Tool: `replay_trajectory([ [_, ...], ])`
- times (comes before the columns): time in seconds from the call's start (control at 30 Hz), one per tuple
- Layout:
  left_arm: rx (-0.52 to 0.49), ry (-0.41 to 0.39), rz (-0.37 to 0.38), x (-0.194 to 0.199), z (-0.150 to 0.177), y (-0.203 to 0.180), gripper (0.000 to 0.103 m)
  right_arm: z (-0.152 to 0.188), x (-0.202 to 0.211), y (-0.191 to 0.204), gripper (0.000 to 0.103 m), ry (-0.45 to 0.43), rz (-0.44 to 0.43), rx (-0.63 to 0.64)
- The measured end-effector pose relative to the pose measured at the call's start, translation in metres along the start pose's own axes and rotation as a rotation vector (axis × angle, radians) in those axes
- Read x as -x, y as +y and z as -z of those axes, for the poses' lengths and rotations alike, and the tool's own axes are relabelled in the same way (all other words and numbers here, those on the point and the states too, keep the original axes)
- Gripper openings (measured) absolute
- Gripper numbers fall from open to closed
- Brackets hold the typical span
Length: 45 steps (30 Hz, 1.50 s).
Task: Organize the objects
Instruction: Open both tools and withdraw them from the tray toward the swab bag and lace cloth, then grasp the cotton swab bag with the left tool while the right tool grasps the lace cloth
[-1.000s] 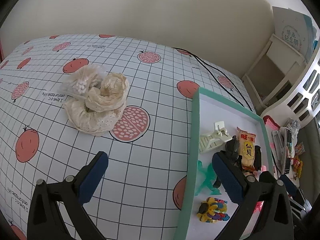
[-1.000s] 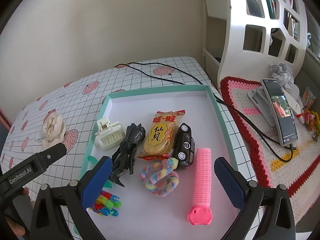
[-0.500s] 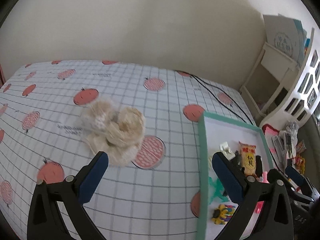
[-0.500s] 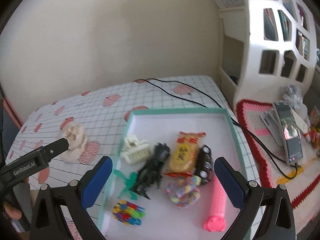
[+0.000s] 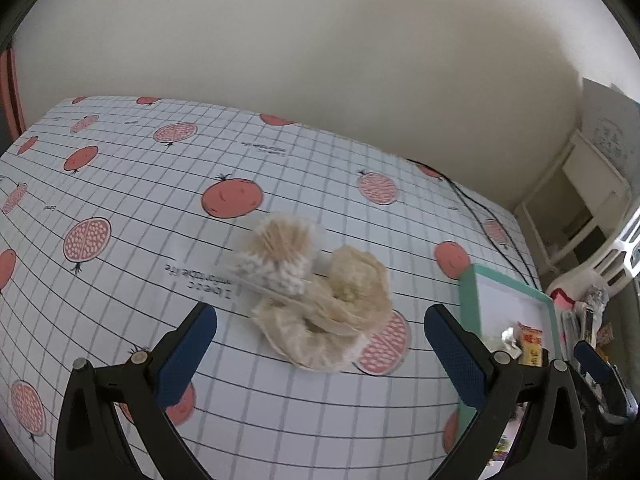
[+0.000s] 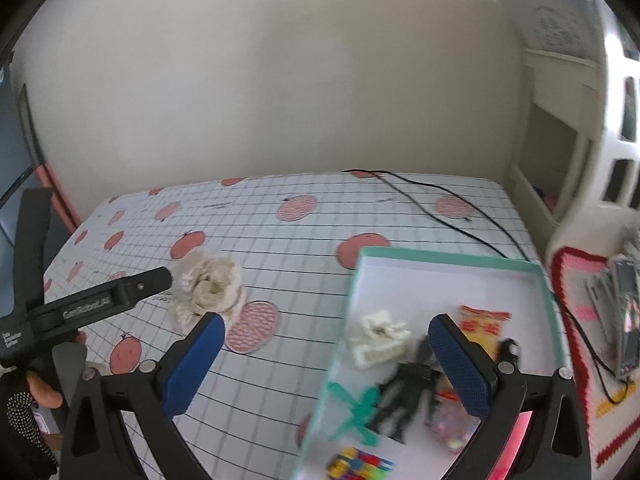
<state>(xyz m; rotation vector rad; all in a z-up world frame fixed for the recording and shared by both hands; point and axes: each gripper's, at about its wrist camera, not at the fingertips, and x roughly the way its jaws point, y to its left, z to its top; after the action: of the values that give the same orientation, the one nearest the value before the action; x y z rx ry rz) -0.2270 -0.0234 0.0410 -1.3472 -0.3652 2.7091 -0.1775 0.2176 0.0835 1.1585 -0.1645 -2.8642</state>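
A cream lace scrunchie [image 5: 332,320] and a clear bag of cotton swabs [image 5: 276,256] lie together on the pomegranate-print tablecloth [image 5: 120,264]. My left gripper [image 5: 320,356] hangs open just in front of this pile, which sits between its blue pads. The same pile [image 6: 208,292] shows in the right wrist view. My right gripper [image 6: 328,364] is open above the left rim of a green-edged white tray [image 6: 440,258]. Inside lie a white hair claw [image 6: 378,338], a black figure [image 6: 404,396], a green toy [image 6: 354,408] and a snack packet [image 6: 482,322].
A black cable [image 6: 440,204] runs across the far right of the table. A white shelf unit [image 6: 580,112] stands at the right, with a crocheted mat [image 6: 580,292] and a phone [image 6: 626,320] beside the tray. A person's hand [image 6: 44,392] holds the left gripper handle.
Both grippers have pulled back and swung left. The scrunchie pile now sits centred before my left gripper, and the tray has slid to the right in both views. Both stay open.
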Motion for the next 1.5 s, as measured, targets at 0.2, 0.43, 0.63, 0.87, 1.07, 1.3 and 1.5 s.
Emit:
replay_trajectory([
  [0.2,0.043,0.028,-0.006,-0.017,-0.012,0.022,0.103,-0.002,-0.031,0.032,0.103,0.037,-0.033,0.054],
  [0.43,0.036,0.066,-0.001,-0.047,-0.019,0.034,0.103,0.002,-0.067,0.062,0.103,0.091,-0.057,0.106],
  [0.63,-0.013,0.079,0.005,-0.067,-0.033,0.035,0.103,-0.001,-0.097,0.073,0.103,0.133,-0.080,0.112],
  [0.87,-0.038,0.118,0.016,-0.088,-0.038,0.036,0.103,-0.001,-0.127,0.081,0.102,0.187,-0.107,0.093],
  [1.07,-0.029,0.143,0.020,-0.101,-0.039,0.038,0.103,0.002,-0.141,0.083,0.094,0.218,-0.109,0.084],
  [1.3,-0.022,0.138,0.022,-0.105,-0.039,0.042,0.102,0.008,-0.152,0.084,0.089,0.238,-0.098,0.077],
  [1.5,-0.036,0.129,0.003,-0.105,-0.038,0.041,0.099,0.010,-0.152,0.084,0.082,0.237,-0.082,0.074],
])
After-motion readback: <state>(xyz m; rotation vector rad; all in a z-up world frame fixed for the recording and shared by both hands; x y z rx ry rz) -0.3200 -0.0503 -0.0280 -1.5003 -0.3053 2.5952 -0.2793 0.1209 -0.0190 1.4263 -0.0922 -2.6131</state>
